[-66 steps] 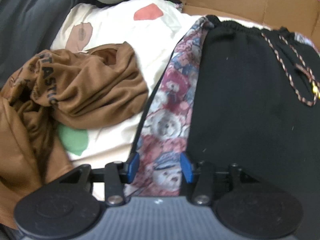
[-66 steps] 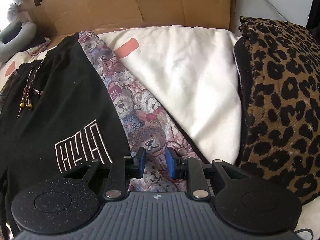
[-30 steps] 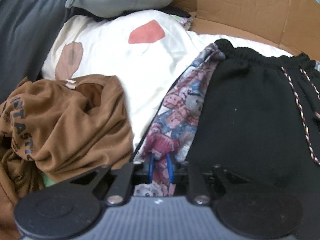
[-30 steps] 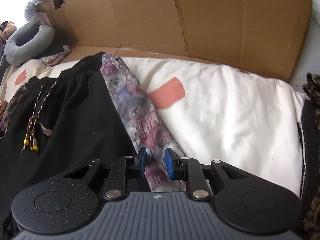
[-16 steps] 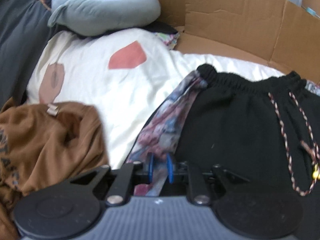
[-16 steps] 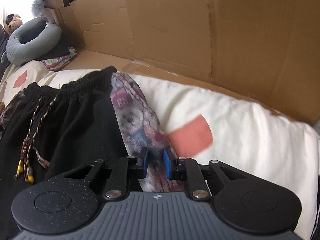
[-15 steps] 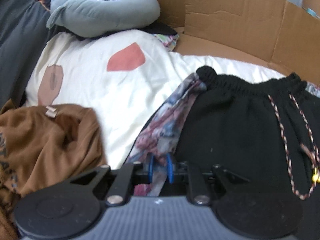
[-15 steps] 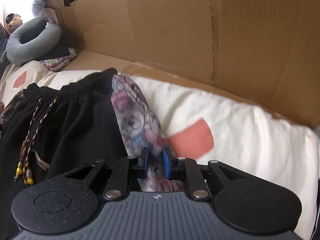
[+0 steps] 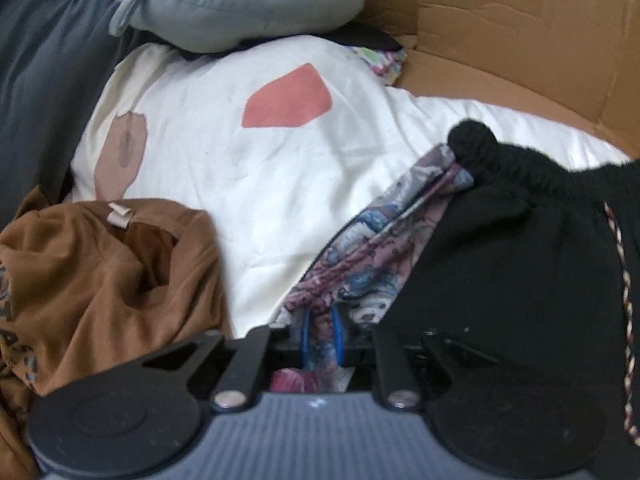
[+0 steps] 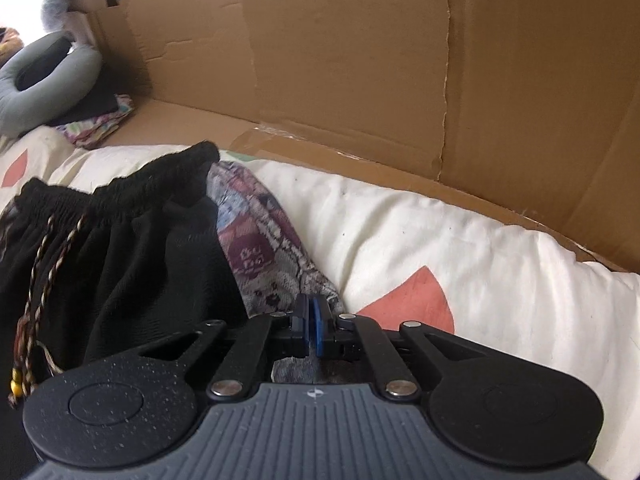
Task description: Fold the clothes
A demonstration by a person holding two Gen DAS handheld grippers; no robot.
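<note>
Both grippers on the black shorts [image 9: 520, 280], which lie flat on the cream duvet [image 9: 256, 184], waistband toward the cardboard wall [image 10: 360, 60]. Landmark for all positions = the waistband [image 10: 120, 196]. L gripper [image 9: 320, 340]: jaws clamped on the bear-print side panel [image 9: 380, 248], at the outer edge well down from the waistband; they have just been closing further, w/ print fabric bunched between the blue pads. R gripper [image 10: 311, 328]: jaws pressed nearly together on the opposite bear-print panel [image 10: 264, 252], also below the waistband, only a thin layer of cloth between the pads. Drawstring [image 10: 36, 280] w/ beads trails from the waistband centre, loose. Brown tee [image 9: 112, 280] in a crumpled heap well off to the side of the waistband, apart from the shorts. Grey neck pillow [image 9: 224, 0] beyond the waistband, by the wall. Handling, my judgement: shorts are soft, limp knit, light to moderate weight; no stiffness, so they will sag between my two grips and drape wherever unsupported. Print panel looks thinner and smoother than the black body, so it could slip from a shallow pinch. Best hold = the side seams, symmetric about the waistband, as now; a deeper bite would be safer. Watch the drawstring so it doesn't get trapped in the fold. Likely step: carrying the two sides over for a fold.
</note>
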